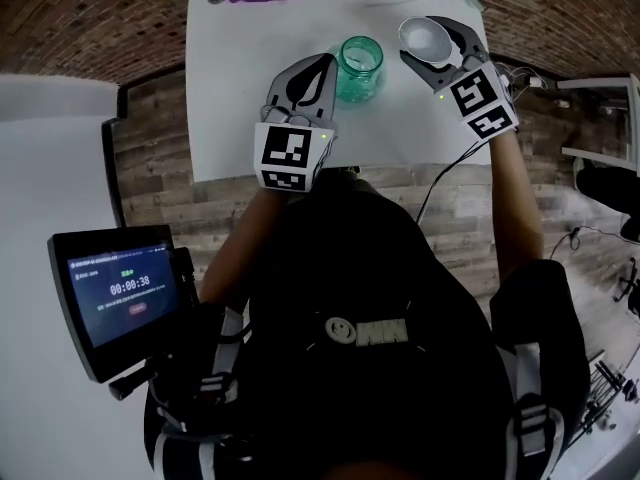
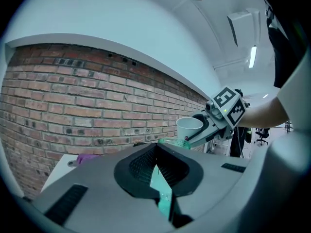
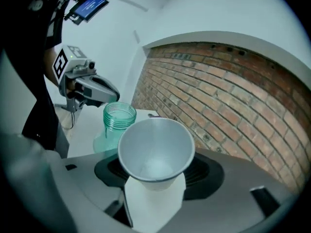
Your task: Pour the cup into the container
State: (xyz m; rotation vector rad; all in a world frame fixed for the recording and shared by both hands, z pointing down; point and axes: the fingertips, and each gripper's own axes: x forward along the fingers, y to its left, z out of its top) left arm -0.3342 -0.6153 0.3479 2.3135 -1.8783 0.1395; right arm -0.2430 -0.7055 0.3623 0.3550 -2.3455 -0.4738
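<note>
Your left gripper (image 2: 156,153) has its jaws pressed together, with a sliver of green showing through the slit. Beyond them your right gripper (image 2: 198,130) holds the white cup (image 2: 188,127) mouth-up, close over the green container (image 2: 172,142). At left, before the brick wall (image 2: 87,101), lies something purple (image 2: 87,158), perhaps a cloth.

Readable text, as I logged it from the remote station:

1. Screen (image 1: 118,290), lower left of the head view: I read a timer, 00:00:38. The smaller lines above it and the red button below were too fine to read.
2. Left gripper (image 1: 322,63), cube: black-and-white square markers, pattern only, with no letters.
3. Right gripper (image 1: 430,36), cube: the same kind of markers.
4. Harness (image 1: 365,331): a pale round emblem and blocky letters, which I could not read.
</note>
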